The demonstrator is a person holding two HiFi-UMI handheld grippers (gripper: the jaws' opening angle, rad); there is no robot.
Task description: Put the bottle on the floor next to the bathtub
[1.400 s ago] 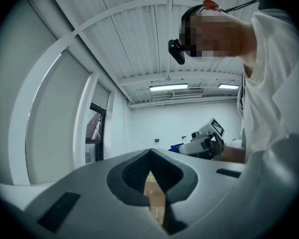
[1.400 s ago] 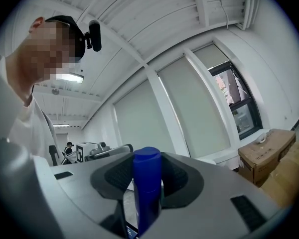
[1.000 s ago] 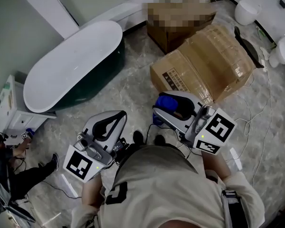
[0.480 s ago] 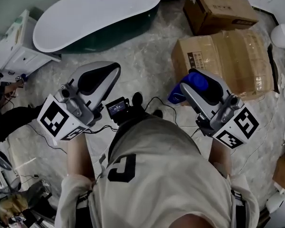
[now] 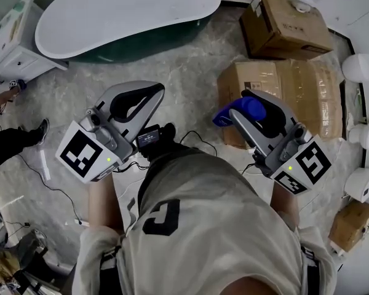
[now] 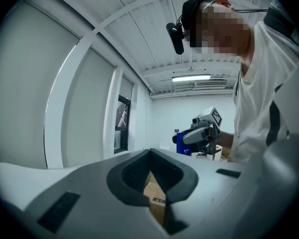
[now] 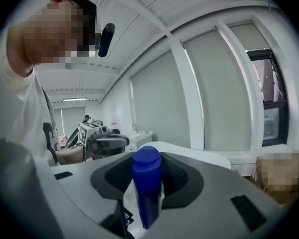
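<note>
Grey stone floor point(image 5: 190, 85) with pale swirls fills the room, and loose wires lie on it. A long bathtub point(image 5: 123, 11) sits at the far left. It is smooth and white on top, with dark green sides and round ends. Two brown cardboard boxes point(image 5: 283, 78) sit at the far right, and round white toilets point(image 5: 357, 66) line the right wall. The right gripper point(image 5: 245, 108) is pinching the bottle point(image 5: 224, 115) between its two grey jaws, up in the air above the floor. The bottle is shiny blue plastic, tall and thin, with a round cap. In the right gripper view the bottle point(image 7: 147, 193) stands up straight, cap on top, and the white tub rim shows just behind it. The left gripper point(image 5: 158, 90) has its jaw tips pressed together and holds nothing; only a box shows through the hole between its curved jaws. The tub lies far and to the left of the bottle, with a strip of bare floor between them. The left gripper is nearer to the tub, but the bottle is in the right one. I think the right gripper needs to go far and left, then down low, to stand the bottle on its flat bottom on the floor beside the green wall.
</note>
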